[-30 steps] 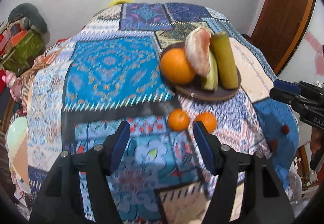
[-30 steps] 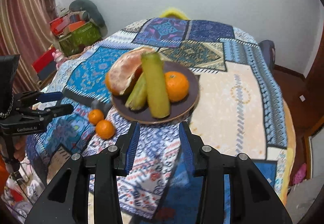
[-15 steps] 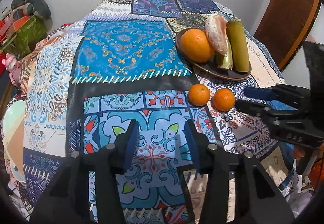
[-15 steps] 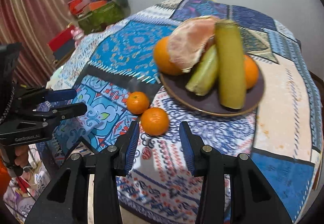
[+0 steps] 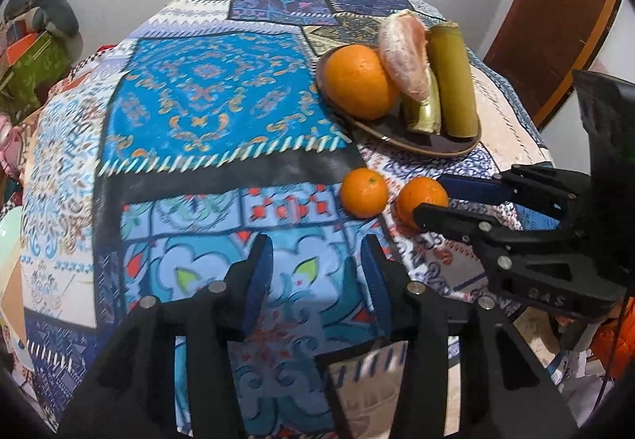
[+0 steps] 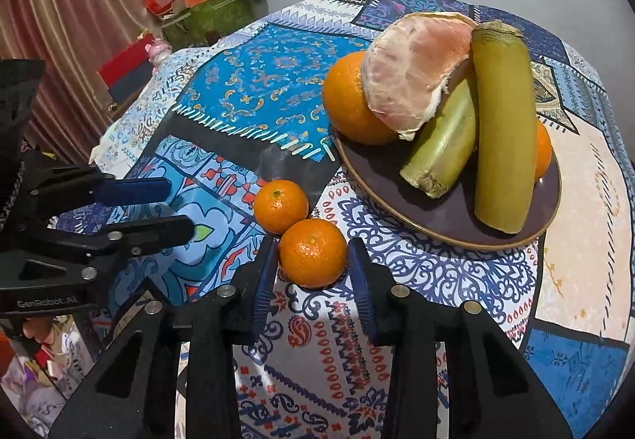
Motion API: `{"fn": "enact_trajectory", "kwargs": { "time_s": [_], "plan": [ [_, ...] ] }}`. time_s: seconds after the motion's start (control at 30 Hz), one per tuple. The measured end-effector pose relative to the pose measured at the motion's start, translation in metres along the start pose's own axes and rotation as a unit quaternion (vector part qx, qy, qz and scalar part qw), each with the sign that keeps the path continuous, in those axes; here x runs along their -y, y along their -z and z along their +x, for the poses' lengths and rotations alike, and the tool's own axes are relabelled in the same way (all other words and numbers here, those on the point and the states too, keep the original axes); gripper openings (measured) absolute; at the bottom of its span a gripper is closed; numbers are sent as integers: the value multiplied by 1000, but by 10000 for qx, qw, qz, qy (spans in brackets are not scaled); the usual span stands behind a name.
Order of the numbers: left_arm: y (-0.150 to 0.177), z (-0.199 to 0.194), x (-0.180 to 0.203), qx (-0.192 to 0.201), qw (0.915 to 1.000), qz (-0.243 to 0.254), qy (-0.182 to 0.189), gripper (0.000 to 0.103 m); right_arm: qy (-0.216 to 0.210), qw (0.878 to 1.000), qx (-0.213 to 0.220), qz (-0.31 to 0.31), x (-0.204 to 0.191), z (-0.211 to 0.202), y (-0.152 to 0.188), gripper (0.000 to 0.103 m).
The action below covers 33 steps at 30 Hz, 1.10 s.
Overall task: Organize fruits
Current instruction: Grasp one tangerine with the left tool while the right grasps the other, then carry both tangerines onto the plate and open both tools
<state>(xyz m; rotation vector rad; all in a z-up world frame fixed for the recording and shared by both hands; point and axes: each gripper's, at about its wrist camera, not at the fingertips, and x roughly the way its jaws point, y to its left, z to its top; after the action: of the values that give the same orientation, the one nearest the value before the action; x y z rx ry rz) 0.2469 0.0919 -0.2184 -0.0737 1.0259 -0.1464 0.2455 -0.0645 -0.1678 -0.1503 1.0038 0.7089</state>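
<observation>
Two tangerines lie on the patterned cloth in front of a dark plate (image 6: 448, 216). The plate carries an orange (image 6: 345, 101), a peeled pomelo piece (image 6: 412, 70), two green cane sticks (image 6: 502, 129) and a second orange (image 6: 543, 153). My right gripper (image 6: 312, 240) straddles the near tangerine (image 6: 312, 252), which rests on the cloth. Its jaws are closing, the pads almost at the skin. The other tangerine (image 6: 281, 205) touches it from behind. My left gripper (image 5: 313, 260) hovers over the cloth, partly open and empty, short of that tangerine (image 5: 364, 193). The right gripper (image 5: 426, 199) comes in from the right.
The round table's cloth drops off at the near edge below both grippers. Boxes and bags (image 6: 198, 2) are piled by a curtain (image 6: 59, 22) beyond the table's left side. A wooden door (image 5: 555, 22) stands at the right.
My right gripper swung toward the tangerines and sank until its jaws came around the near one. My left gripper narrowed its jaws and dropped slightly toward the cloth.
</observation>
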Motion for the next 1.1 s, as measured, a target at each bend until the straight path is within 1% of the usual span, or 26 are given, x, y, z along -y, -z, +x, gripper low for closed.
{"fn": "enact_trajectory", "kwargs": {
  "time_s": [0.17,0.33,0.4,0.47,0.57,0.77,0.9,1.1],
  "plan": [
    [-13,12,18,15,9998,172,91,46,32,9998,164,139,13,-19,4,33],
    [-24,30,28,-22,9997,255,20,45,316,9985,344,285,36,-47,11,33],
    [-28,39,29,-109,9996,246,11,36,404,9979,361,344,46,-56,15,33],
    [-30,44,29,-148,9997,175,101,33,495,9973,368,407,55,-63,20,33],
    [-32,44,28,-123,9998,133,104,33,649,9956,409,533,69,-71,25,33],
    [-36,39,35,-79,9998,192,74,33,729,9921,546,862,92,-83,29,33],
    [-47,33,41,79,9997,192,144,33,783,9908,619,915,100,-85,26,33],
    [-63,37,53,210,9992,282,213,33,867,9893,761,888,108,-84,11,33]
  ]
}}
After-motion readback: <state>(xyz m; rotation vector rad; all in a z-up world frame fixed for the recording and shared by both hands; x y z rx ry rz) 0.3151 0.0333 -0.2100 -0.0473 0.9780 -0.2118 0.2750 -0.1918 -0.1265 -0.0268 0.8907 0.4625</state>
